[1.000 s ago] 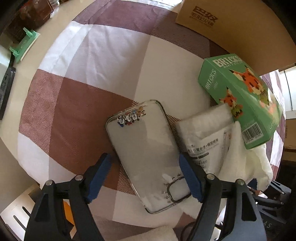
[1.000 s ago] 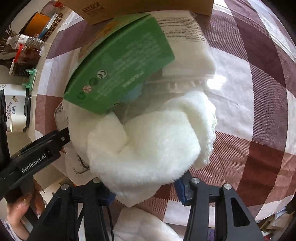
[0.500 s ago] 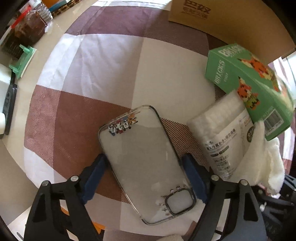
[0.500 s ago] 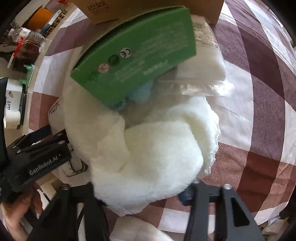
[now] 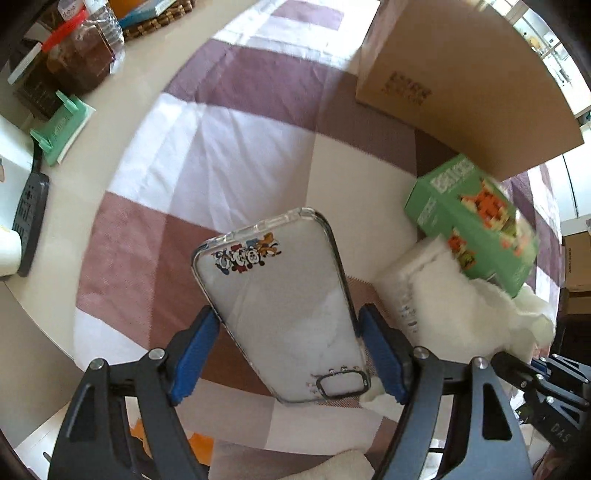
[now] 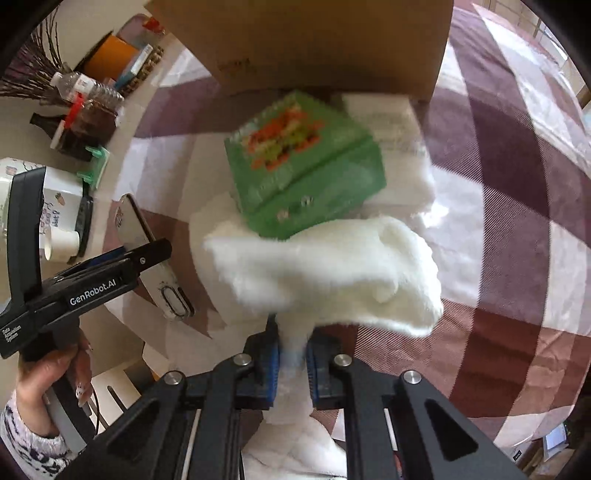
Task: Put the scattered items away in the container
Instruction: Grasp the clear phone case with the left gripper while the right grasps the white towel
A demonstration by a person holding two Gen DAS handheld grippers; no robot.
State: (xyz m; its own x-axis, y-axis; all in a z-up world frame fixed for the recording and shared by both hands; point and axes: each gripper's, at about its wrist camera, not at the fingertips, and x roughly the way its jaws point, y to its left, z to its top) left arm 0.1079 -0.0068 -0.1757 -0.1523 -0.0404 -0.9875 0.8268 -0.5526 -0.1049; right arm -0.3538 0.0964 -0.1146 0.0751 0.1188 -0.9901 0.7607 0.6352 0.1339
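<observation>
My left gripper [image 5: 286, 354] is closing its blue pads on the sides of a clear phone case [image 5: 280, 306], raised above the checked cloth [image 5: 207, 147]. My right gripper [image 6: 291, 360] is clamped on a white fluffy towel [image 6: 332, 266]. A green bricks box [image 6: 306, 166] rests tilted on the towel. Farthest back stands the cardboard box [image 5: 461, 81].

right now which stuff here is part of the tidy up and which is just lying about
Job:
- phone case, in left gripper
- white towel, pinched in right gripper
- green box
- packet
- cardboard box

Lying about:
- jar
- bottle
- remote
- basket
</observation>
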